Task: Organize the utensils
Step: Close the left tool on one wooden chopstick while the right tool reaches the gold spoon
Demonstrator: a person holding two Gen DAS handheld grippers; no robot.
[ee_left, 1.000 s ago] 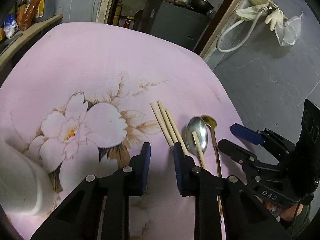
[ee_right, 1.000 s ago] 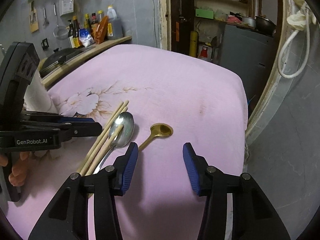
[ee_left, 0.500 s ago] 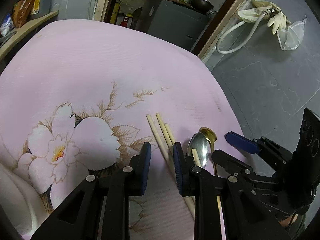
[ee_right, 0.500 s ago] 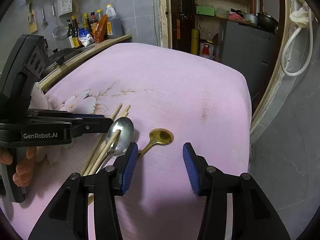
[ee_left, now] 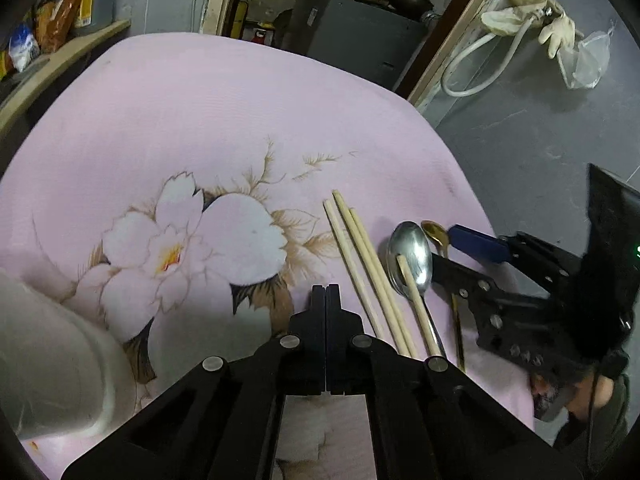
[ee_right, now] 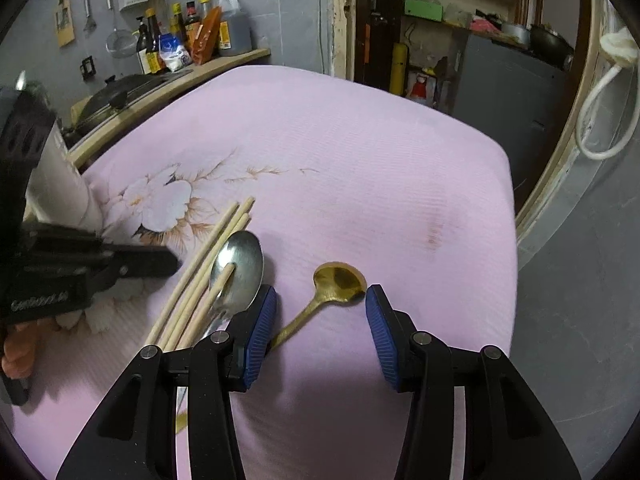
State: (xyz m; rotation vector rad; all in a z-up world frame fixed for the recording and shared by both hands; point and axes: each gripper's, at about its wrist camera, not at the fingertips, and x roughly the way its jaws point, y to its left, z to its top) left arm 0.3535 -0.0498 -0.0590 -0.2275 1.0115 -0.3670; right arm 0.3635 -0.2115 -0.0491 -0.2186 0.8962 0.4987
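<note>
Wooden chopsticks (ee_left: 362, 260) lie side by side on the pink flowered cloth (ee_left: 224, 120), with one more resting in the bowl of a silver spoon (ee_left: 412, 254). A gold spoon (ee_right: 340, 280) lies to the spoon's right. My left gripper (ee_left: 326, 292) is shut and empty, just left of the chopsticks. My right gripper (ee_right: 320, 312) is open, with its jaws either side of the gold spoon's bowl and neck. The chopsticks (ee_right: 208, 276) and silver spoon (ee_right: 238, 272) also show in the right wrist view, with the left gripper (ee_right: 168, 264) beside them.
A white round container (ee_left: 48, 360) stands at the near left of the cloth; it also shows in the right wrist view (ee_right: 56, 184). Bottles and packets (ee_right: 188, 36) stand on a wooden shelf behind. The cloth's right edge (ee_right: 508, 208) drops to a grey floor.
My left gripper has closed from slightly open to fully shut, empty, and shifted left of the chopsticks. My right gripper has edged forward around the gold spoon.
</note>
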